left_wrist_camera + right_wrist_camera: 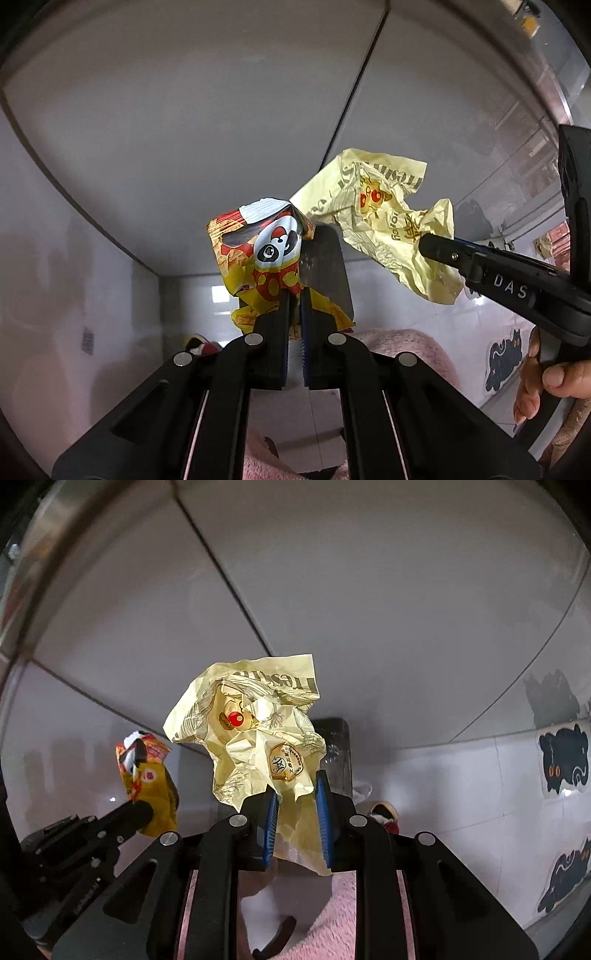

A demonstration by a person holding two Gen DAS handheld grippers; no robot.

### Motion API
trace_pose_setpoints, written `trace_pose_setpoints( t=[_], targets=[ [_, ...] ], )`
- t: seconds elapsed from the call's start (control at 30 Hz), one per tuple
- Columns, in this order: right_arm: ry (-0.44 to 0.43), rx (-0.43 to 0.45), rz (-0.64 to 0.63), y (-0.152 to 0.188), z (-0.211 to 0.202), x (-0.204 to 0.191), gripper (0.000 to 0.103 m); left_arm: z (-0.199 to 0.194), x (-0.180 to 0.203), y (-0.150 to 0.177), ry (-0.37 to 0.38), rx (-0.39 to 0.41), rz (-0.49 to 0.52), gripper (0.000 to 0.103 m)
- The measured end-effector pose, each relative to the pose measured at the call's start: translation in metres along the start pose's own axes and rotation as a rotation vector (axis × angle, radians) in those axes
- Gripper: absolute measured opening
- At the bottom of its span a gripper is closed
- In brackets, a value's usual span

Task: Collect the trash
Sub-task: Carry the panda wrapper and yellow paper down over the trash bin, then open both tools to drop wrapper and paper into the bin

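In the left wrist view, the left hand-held gripper [294, 299] sat at the lower centre of the frame with its black fingers almost together, pinching the bottom edge of a crumpled red-and-yellow snack packet printed with a panda face [258, 258]. The packet stood up from the fingertips toward the middle of the frame. To the right, the right hand-held gripper [428, 245] reached in from the right edge, its tip buried in a crumpled pale yellow paper wrapper with dark print [373, 221], which hung just beside the packet's upper right. A hand [543, 380] gripped its handle at the lower right edge.

In the right wrist view, the blue pads [271, 816] stood partly apart, closed on the wrapper's lower fold, the wrapper rising above them at the centre. The packet showed at the middle left, held up on the other gripper's tip. A dark flat rectangular object [336, 749] lay behind the wrapper, and pink fluffy fabric [332, 923] filled the bottom.
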State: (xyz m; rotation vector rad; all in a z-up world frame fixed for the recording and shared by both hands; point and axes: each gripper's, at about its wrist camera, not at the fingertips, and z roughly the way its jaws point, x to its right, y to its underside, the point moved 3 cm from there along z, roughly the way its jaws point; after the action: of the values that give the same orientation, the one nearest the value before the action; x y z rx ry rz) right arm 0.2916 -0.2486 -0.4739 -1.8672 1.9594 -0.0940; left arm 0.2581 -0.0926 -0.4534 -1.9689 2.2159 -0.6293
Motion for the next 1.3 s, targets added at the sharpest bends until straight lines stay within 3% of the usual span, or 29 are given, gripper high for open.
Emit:
trace_pose_setpoints(
  t=[0.4,0.7,1.07,1.13,1.2,1.3],
  targets=[
    [0.040,-0.171,0.037,0.000,0.087,0.011,0.021,0.077,-0.015,-0.006,0.010,-0.131,-0.025,0.004],
    [0.067,-0.232,0.079,-0.002,0.130,0.015,0.021,0.119,-0.028,0.004,0.007,-0.219,-0.035,0.004],
    [0.064,-0.277,0.105,-0.005,0.154,0.013,0.024,0.131,-0.033,0.002,0.023,-0.253,-0.048,0.005],
    [0.059,-0.275,0.110,-0.011,0.152,0.015,0.028,0.127,-0.031,0.002,0.026,-0.253,-0.050,0.005],
    [0.046,-0.273,0.122,-0.013,0.151,0.017,0.041,0.126,-0.030,0.000,0.026,-0.251,-0.053,0.008],
    [0.037,-0.268,0.120,-0.016,0.147,0.015,0.043,0.125,-0.033,-0.002,0.024,-0.245,-0.058,0.009]
  ],
)
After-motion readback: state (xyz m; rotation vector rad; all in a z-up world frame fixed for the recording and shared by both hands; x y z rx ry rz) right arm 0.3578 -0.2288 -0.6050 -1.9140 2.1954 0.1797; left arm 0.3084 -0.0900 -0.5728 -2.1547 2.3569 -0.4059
